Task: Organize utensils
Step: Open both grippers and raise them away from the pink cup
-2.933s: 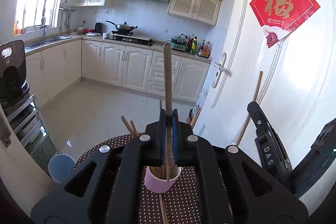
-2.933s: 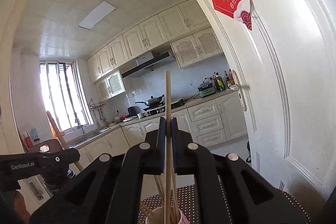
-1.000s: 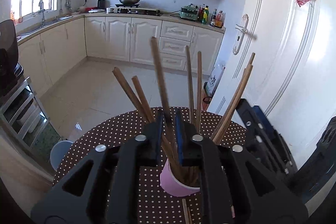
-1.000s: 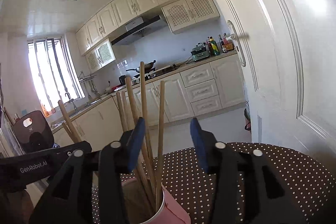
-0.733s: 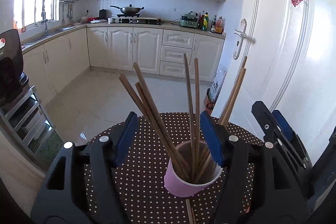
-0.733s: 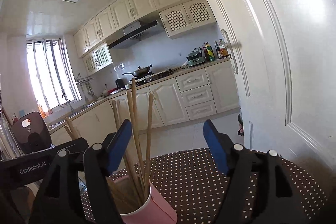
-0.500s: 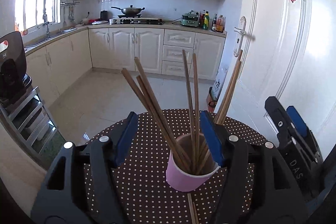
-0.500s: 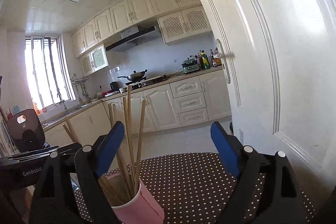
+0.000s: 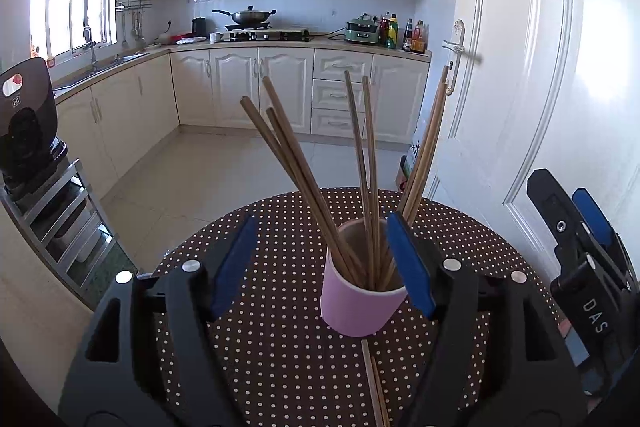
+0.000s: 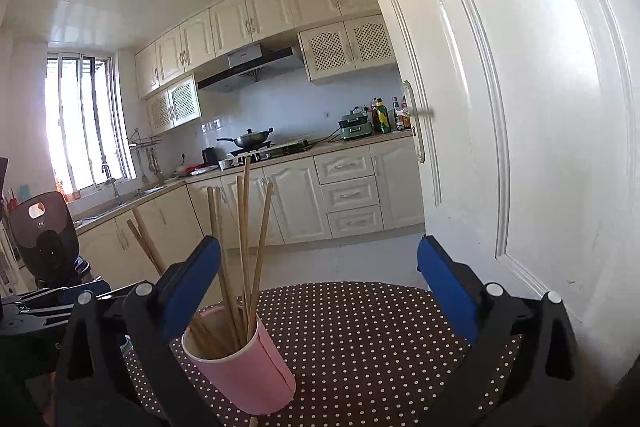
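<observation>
Pink cup (image 9: 356,303) stands upright on the dotted round tabletop (image 9: 280,347), roughly mid-table and nearer its far edge, with the wooden chopsticks (image 9: 304,183) fanned out inside it; two loose chopsticks (image 9: 374,383) lie flat on the cloth just on the near side of the cup. Left gripper (image 9: 320,267): jaws spread and opening, the cup seen between the blue pads, pads not pressing on it. Right gripper (image 10: 320,275): jaws spread wide and opening, nothing pinched, cup (image 10: 244,371) low beside its left finger (image 10: 188,287), white door (image 10: 540,147) past the table's right edge.
</observation>
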The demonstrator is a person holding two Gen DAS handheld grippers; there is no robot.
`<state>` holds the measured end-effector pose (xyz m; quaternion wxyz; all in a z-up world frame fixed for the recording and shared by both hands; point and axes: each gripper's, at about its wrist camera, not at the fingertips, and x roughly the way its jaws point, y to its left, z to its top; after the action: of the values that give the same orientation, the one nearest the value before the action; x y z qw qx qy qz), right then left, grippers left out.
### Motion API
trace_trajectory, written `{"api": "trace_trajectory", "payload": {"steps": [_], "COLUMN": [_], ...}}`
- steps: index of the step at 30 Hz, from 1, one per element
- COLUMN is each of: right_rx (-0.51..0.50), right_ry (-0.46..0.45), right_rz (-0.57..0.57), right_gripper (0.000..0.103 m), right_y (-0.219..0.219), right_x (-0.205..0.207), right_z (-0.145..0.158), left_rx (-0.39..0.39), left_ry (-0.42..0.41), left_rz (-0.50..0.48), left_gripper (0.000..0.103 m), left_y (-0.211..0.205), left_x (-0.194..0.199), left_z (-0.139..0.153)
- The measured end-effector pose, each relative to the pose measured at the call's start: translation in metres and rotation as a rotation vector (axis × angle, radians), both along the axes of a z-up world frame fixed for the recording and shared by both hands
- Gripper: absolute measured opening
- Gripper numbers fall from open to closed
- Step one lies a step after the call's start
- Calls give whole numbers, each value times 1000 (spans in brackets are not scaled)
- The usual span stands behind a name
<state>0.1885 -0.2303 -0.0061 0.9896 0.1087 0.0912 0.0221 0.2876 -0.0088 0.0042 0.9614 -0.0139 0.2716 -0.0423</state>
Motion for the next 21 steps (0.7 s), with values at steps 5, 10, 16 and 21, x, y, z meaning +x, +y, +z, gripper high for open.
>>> {"api": "trace_trajectory", "payload": {"steps": [5, 10, 16, 21], "right_rx": [-7, -22, -50, -51], "right_ry": [85, 118, 157, 210], "right_rz": [6, 6, 52, 67], "right_gripper": [95, 95, 95, 95], "right_y": [0, 1, 7, 10], "right_x": [2, -7, -19, -26], "right_z": [-5, -9, -15, -24], "left_rx": [-19, -11, -31, -30], "left_ry": [0, 3, 5, 23], "left_rz": [3, 16, 26, 40], "left_gripper": [70, 74, 78, 78], "left_y": [5, 10, 19, 26], "left_x": [-9, -18, -30, -37], "left_z": [-4, -11, -19, -29]}}
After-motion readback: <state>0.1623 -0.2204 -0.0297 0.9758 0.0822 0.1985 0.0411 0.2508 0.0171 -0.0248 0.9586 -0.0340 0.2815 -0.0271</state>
